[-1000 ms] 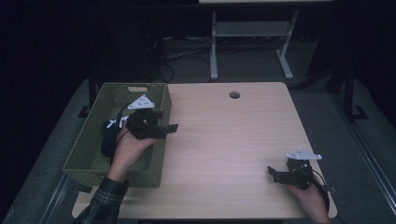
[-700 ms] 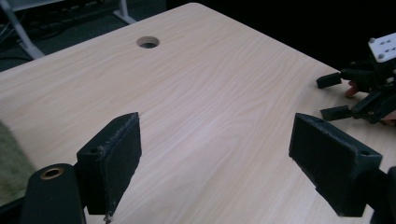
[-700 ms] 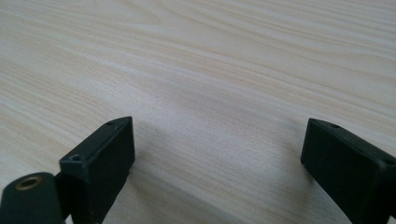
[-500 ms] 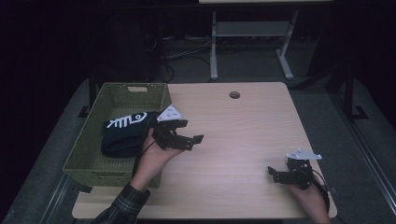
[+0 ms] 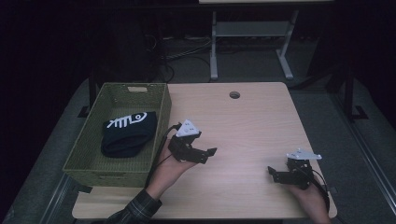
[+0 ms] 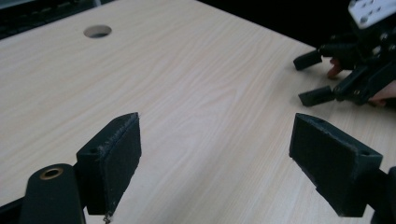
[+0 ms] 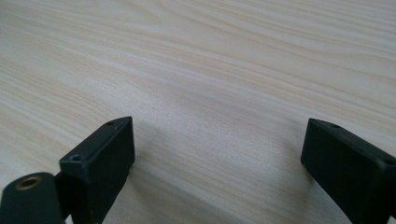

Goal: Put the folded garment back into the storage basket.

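Softly folded black cloth (image 5: 128, 134), woven basket (image 5: 88, 144)

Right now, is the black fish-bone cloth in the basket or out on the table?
In. The black cloth lies inside the green basket, with the basket's walls all around it.

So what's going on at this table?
A person holds a gripper in each hand. The left gripper hangs open over the table beside a green basket with a folded black cloth in it. The right gripper rests open near the table's front edge. Neither holds anything.
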{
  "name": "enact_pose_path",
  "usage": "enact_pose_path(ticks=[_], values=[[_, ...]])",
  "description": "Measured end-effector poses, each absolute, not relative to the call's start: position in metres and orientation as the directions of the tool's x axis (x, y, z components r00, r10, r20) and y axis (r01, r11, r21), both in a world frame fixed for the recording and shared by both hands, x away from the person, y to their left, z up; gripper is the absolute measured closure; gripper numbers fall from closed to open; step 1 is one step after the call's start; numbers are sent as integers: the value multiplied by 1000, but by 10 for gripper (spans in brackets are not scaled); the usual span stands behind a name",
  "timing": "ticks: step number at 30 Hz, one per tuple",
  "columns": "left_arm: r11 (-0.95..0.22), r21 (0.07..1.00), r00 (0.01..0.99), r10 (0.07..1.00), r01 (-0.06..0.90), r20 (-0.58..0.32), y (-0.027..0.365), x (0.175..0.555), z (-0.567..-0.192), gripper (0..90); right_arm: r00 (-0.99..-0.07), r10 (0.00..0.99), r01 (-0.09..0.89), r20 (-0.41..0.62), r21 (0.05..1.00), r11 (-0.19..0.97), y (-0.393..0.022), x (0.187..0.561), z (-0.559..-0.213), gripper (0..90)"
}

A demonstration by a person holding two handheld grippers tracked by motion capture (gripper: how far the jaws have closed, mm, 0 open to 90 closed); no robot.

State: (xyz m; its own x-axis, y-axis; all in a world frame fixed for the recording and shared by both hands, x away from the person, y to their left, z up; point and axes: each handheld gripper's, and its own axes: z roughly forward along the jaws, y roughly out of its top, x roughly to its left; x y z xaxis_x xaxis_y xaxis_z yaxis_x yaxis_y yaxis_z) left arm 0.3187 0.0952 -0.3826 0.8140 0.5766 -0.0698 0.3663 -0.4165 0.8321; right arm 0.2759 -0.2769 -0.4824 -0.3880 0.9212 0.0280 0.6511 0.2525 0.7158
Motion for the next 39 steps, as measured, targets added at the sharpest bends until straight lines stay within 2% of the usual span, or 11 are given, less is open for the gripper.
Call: enact_pose_path(ticks=[17, 39], values=[[-501, 765, 813, 579, 405, -51, 88, 311, -450, 155, -387, 922, 651, 26, 716, 253, -277, 276, -483, 94], [-563, 714, 814, 581, 418, -18, 84, 314, -477, 129, -387, 922, 651, 26, 716, 253, -277, 276, -483, 94]])
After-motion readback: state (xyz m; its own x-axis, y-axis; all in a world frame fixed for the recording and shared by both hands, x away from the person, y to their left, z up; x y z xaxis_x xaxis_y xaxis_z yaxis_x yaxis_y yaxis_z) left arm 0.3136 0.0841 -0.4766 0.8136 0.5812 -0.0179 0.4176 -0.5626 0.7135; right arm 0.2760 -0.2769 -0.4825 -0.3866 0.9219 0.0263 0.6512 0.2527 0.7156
